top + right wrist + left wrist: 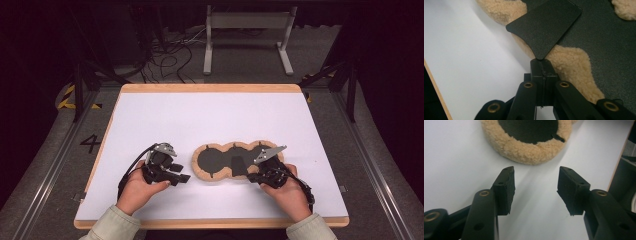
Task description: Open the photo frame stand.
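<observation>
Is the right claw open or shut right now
Shut. In the right gripper view the right claw has its two jaws pressed together, pinching the corner of a flat black flap of the tan fleece-edged black mat.

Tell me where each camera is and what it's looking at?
High view: above the table, looking down; both forearms and hands show.
Left gripper view: on the left hand-held gripper, open jaws facing the fleecy mat.
Right gripper view: on the right hand-held gripper, pinching a black flap.
All share the fleecy mat.
</observation>
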### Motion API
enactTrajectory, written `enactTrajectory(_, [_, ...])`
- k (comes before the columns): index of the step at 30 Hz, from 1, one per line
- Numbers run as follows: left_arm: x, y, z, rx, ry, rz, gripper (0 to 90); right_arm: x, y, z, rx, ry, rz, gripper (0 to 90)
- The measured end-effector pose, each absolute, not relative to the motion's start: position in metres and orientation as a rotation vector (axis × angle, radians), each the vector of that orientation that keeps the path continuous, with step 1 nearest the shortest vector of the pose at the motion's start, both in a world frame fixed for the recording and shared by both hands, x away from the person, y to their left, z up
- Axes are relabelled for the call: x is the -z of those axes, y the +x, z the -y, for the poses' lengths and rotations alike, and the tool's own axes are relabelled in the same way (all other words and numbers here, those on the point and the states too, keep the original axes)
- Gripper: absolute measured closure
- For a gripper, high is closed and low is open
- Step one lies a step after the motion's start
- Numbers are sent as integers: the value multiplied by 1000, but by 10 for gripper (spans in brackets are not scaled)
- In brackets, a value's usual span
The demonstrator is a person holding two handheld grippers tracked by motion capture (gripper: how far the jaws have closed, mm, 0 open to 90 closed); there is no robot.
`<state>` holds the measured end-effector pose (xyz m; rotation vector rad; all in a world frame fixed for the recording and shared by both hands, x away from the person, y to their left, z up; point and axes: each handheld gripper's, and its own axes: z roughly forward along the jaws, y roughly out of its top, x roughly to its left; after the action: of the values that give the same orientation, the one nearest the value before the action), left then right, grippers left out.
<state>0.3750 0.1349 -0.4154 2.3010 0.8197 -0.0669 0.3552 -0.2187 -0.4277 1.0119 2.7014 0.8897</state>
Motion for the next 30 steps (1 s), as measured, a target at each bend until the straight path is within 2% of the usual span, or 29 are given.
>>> enactTrajectory(5, [416, 378, -138, 57, 2272, -857, 436, 420, 352, 221, -974, 1029, -2667, 900])
enactTrajectory(17, [417, 380, -139, 62, 2248, -888, 451, 410, 351, 228, -1099, 1055, -2527, 900])
enactTrajectory(30, [415, 384, -147, -14, 2186, -946, 470, 403, 350, 232, -1098, 1040, -2502, 887])
